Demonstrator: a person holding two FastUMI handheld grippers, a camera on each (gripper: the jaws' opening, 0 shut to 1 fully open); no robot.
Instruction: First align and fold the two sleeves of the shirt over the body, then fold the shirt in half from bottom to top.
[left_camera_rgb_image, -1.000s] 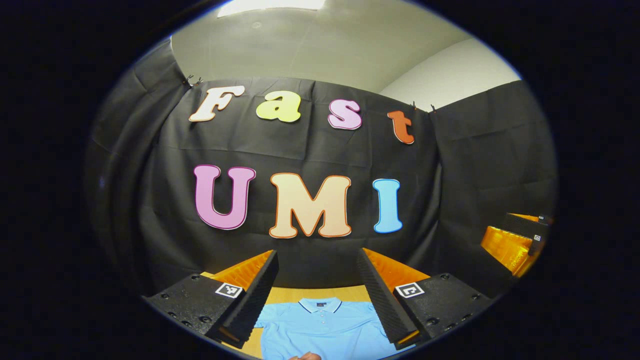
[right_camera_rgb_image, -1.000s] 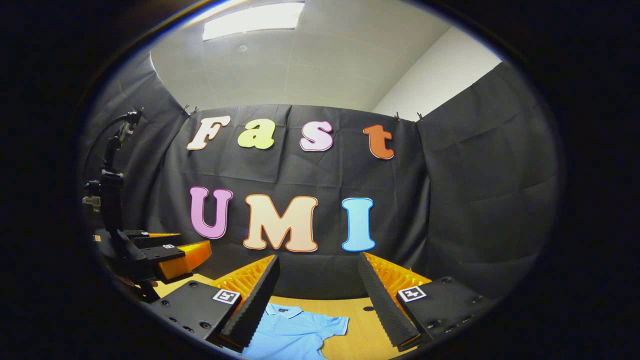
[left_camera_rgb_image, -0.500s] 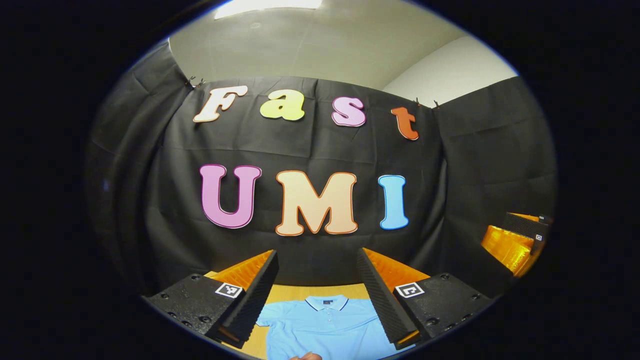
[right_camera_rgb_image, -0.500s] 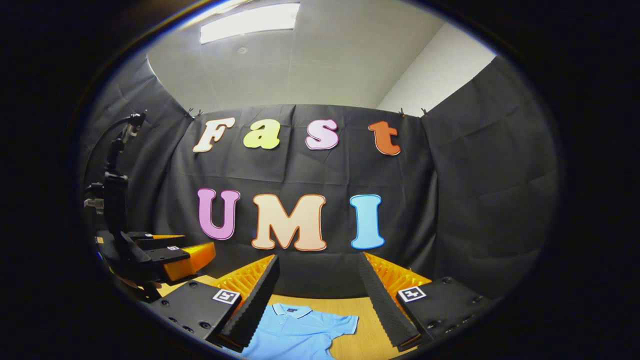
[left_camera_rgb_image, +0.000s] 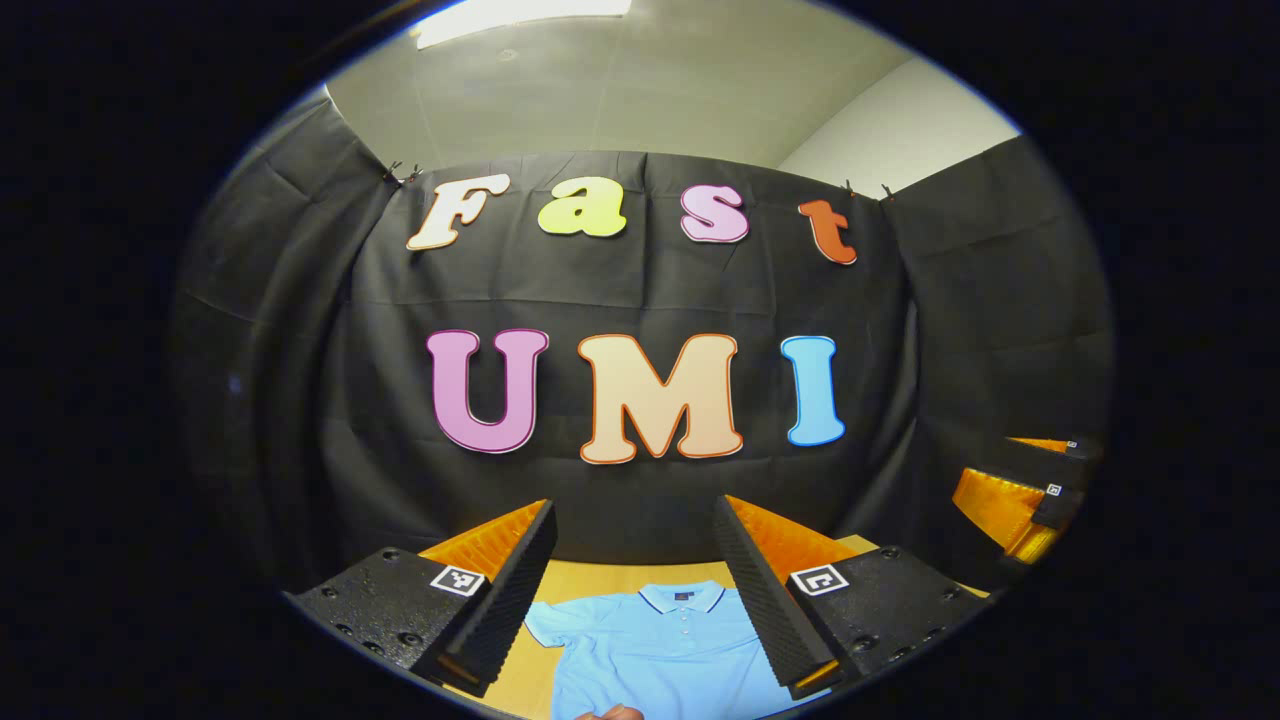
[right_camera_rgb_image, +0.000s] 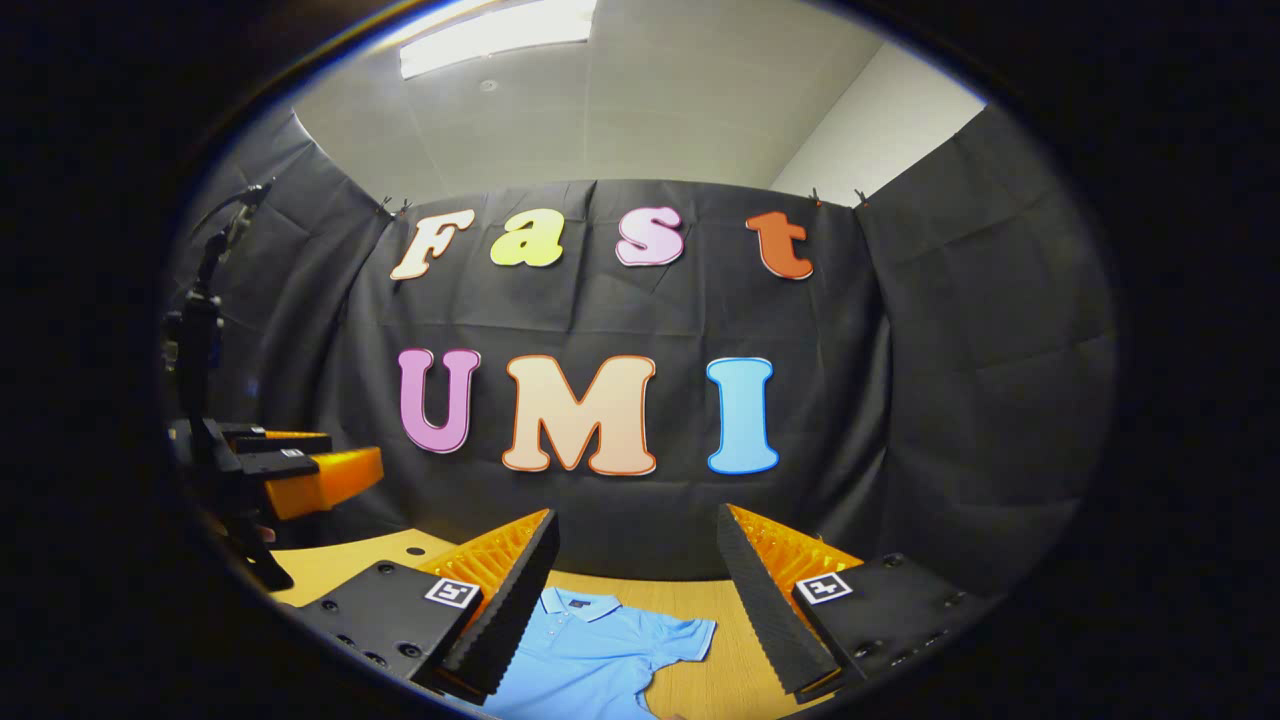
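A light blue polo shirt (left_camera_rgb_image: 650, 650) lies flat on the wooden table (left_camera_rgb_image: 590, 578), collar toward the back wall. In the left gripper view it shows between the fingers of my left gripper (left_camera_rgb_image: 634, 510), which is held open above it with nothing between the fingers. In the right gripper view the shirt (right_camera_rgb_image: 595, 655) lies low and left, one short sleeve (right_camera_rgb_image: 685, 635) spread out on the table (right_camera_rgb_image: 715, 680). My right gripper (right_camera_rgb_image: 637, 515) is open too and holds nothing. Each gripper is well above the shirt.
The other gripper shows at the side of each view: the right gripper (left_camera_rgb_image: 1015, 490) far right, the left gripper (right_camera_rgb_image: 290, 470) far left with its cable rising behind. Black cloth walls close the table at the back and sides. A fingertip (left_camera_rgb_image: 610, 712) peeks in at the bottom.
Both grippers have swung a little: the wall drifts right in the left gripper view and up in the right gripper view. More of the table and the shirt's sleeves shows. Both stay open.
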